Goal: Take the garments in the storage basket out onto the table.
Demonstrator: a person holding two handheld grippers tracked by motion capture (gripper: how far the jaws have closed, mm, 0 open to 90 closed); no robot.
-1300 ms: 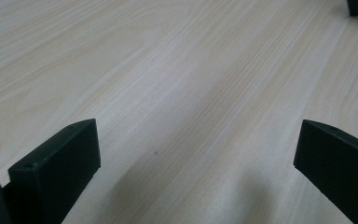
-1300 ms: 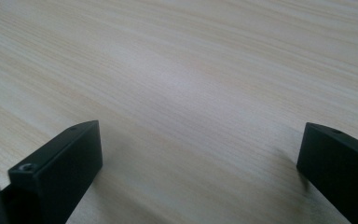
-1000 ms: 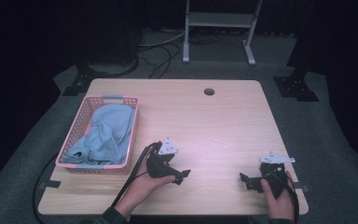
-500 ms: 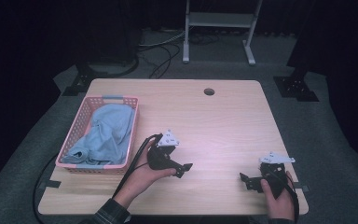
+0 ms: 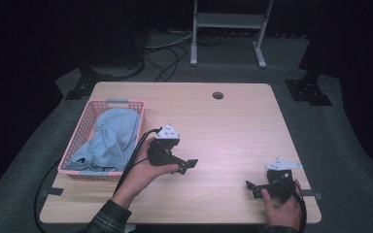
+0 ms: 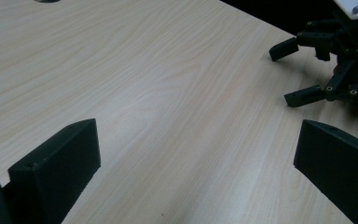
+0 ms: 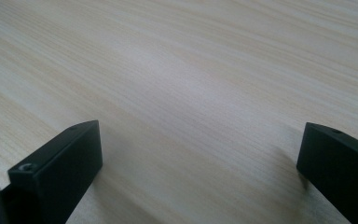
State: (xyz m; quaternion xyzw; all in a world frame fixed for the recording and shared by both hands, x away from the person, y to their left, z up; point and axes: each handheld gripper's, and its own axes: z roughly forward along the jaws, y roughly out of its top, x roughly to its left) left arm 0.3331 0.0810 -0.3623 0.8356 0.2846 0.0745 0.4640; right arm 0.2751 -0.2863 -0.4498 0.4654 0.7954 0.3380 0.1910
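Observation:
A pink basket [image 5: 126, 103] stands at the table's left side with a light blue cloth [image 5: 109, 141] heaped inside it. Just right of the basket, a hand holds my left gripper [image 5: 189, 165] above the wood, jaws pointing right. Its jaws stand wide apart over bare tabletop in the left gripper view [image 6: 196, 144]. My right gripper [image 5: 251, 188] rests near the front right corner, jaws pointing left and open, with nothing between them [image 7: 200, 144]. The left gripper view also catches the right gripper [image 6: 283, 75] at its upper right.
The light wooden table [image 5: 233, 126] has a small round hole [image 5: 217, 95] near its far edge. A black cable [image 5: 131, 162] trails from the left gripper along the basket's right side. A metal stand [image 5: 228, 22] stands on the floor behind the table.
My left gripper has lifted and moved away from the table's front edge, staying beside the basket. The right gripper has not moved.

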